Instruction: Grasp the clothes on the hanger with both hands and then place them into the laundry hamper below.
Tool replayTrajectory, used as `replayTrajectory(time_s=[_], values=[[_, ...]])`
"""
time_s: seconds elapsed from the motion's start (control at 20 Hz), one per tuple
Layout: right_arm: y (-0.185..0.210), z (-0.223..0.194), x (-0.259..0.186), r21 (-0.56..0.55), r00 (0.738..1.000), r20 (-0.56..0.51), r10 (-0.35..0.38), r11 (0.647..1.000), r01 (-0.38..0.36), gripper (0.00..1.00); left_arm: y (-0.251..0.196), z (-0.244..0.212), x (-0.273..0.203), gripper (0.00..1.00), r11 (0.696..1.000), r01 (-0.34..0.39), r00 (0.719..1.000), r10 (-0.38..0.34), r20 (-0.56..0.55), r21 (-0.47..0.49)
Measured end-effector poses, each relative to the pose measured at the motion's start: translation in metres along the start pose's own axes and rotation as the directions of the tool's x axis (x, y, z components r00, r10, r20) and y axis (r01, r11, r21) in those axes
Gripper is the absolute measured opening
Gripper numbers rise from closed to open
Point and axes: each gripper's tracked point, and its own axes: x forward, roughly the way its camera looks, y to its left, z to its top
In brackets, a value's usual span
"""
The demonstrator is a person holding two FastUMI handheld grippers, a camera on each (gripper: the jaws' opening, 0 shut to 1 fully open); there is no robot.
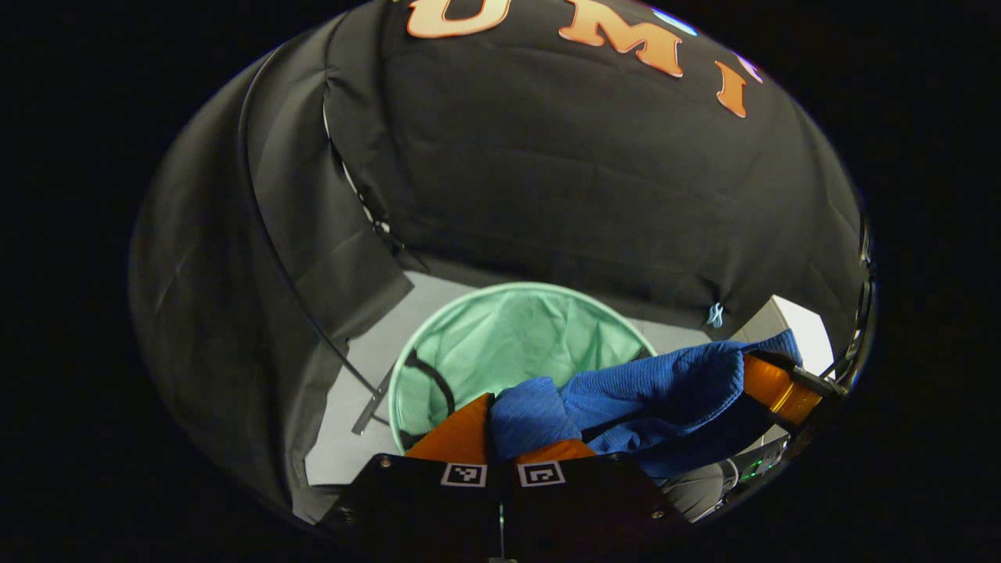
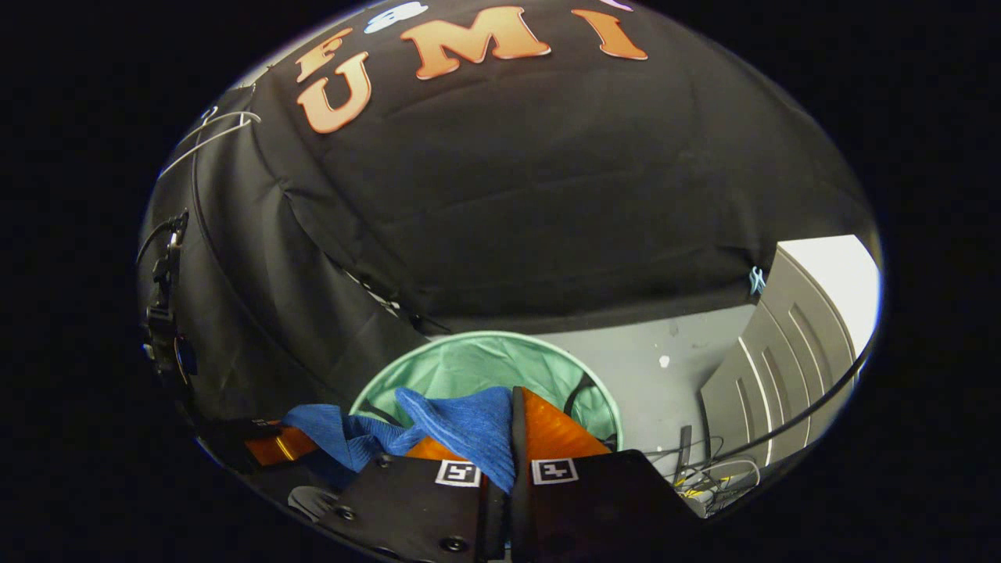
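— Blue knit garment in the left gripper view: why held so high?
— The left gripper is clamped on one end, keeping it stretched over the green mesh hamper for a clean drop.
— And the right gripper view?
— The right gripper pinches the other end, directly above the hamper's rim.

Hamper mouth open below; booth wall close behind.
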Motion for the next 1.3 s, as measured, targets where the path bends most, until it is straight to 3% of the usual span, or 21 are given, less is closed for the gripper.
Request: replayTrajectory(time_s=[0.2, 0.25, 0.35, 0.45, 0.5, 0.6, 0.65, 0.7, 0.75, 0.8, 0.85, 0.9, 0.95, 1.0, 1.1, 1.2, 1.3], values=[[-0.019, -0.044, 0.026, -0.014, 0.994, -0.098, -0.044, 0.999, 0.043, 0.11, 0.006, -0.037, 0.026, 0.01, 1.000, -0.014, 0.995, 0.013, -0.101, -0.008], [-0.021, -0.052, 0.027, -0.020, 0.992, -0.118, -0.051, 0.999, 0.049, 0.16, 0.007, -0.045, 0.032, 0.02, 1.000, -0.019, 0.992, 0.018, -0.121, -0.014], [-0.026, -0.062, 0.032, -0.042, 0.986, -0.149, -0.070, 0.997, 0.064, 0.11, 0.010, -0.054, 0.035, 0.00, 0.999, -0.037, 0.987, 0.032, -0.158, -0.031], [-0.035, -0.075, 0.037, -0.057, 0.977, -0.185, -0.103, 0.994, 0.094, 0.18, 0.017, -0.069, 0.041, 0.04, 0.997, -0.064, 0.979, 0.055, -0.194, -0.037], [-0.036, -0.080, 0.039, -0.055, 0.973, -0.205, -0.107, 0.994, 0.098, 0.12, 0.019, -0.075, 0.043, 0.05, 0.997, -0.068, 0.974, 0.058, -0.218, -0.037], [-0.041, -0.086, 0.038, -0.046, 0.967, -0.224, -0.118, 0.993, 0.111, 0.18, 0.018, -0.081, 0.042, 0.10, 0.997, -0.065, 0.970, 0.051, -0.238, -0.051], [-0.044, -0.086, 0.039, -0.043, 0.966, -0.226, -0.123, 0.992, 0.116, 0.11, 0.017, -0.082, 0.041, 0.07, 0.996, -0.065, 0.970, 0.049, -0.237, -0.061], [-0.045, -0.087, 0.040, -0.038, 0.967, -0.227, -0.117, 0.993, 0.112, 0.37, 0.016, -0.081, 0.040, 0.14, 0.996, -0.062, 0.971, 0.044, -0.235, -0.069], [-0.046, -0.088, 0.039, -0.032, 0.966, -0.231, -0.116, 0.993, 0.112, 0.42, 0.015, -0.082, 0.037, 0.20, 0.996, -0.058, 0.972, 0.039, -0.234, -0.075], [-0.045, -0.090, 0.037, -0.023, 0.965, -0.237, -0.109, 0.994, 0.106, 0.31, 0.016, -0.081, 0.034, 0.32, 0.995, -0.063, 0.972, 0.045, -0.230, -0.074], [-0.046, -0.089, 0.036, -0.015, 0.965, -0.240, -0.106, 0.994, 0.106, 0.38, 0.016, -0.079, 0.033, 0.43, 0.995, -0.063, 0.974, 0.045, -0.221, -0.075], [-0.047, -0.089, 0.037, -0.014, 0.965, -0.241, -0.107, 0.994, 0.106, 0.52, 0.017, -0.076, 0.030, 0.54, 0.995, -0.071, 0.976, 0.054, -0.212, -0.072], [-0.049, -0.088, 0.036, -0.016, 0.965, -0.242, -0.105, 0.994, 0.104, 0.59, 0.016, -0.073, 0.029, 0.66, 0.995, -0.077, 0.977, 0.061, -0.206, -0.071], [-0.048, -0.088, 0.033, -0.019, 0.965, -0.239, -0.105, 0.994, 0.103, 0.68, 0.017, -0.072, 0.026, 0.69, 0.994, -0.086, 0.978, 0.071, -0.198, -0.069], [-0.046, -0.084, 0.028, -0.033, 0.970, -0.218, -0.112, 0.994, 0.108, 0.97, 0.022, -0.071, 0.017, 0.75, 0.992, -0.107, 0.979, 0.093, -0.183, -0.068], [-0.047, -0.073, 0.024, -0.053, 0.974, -0.190, -0.121, 0.992, 0.113, 0.99, 0.022, -0.061, 0.016, 1.00, 0.991, -0.118, 0.981, 0.107, -0.161, -0.064], [-0.043, -0.065, 0.016, -0.064, 0.979, -0.165, -0.118, 0.992, 0.108, 0.99, 0.022, -0.055, 0.003, 0.97, 0.991, -0.125, 0.984, 0.117, -0.134, -0.055]])
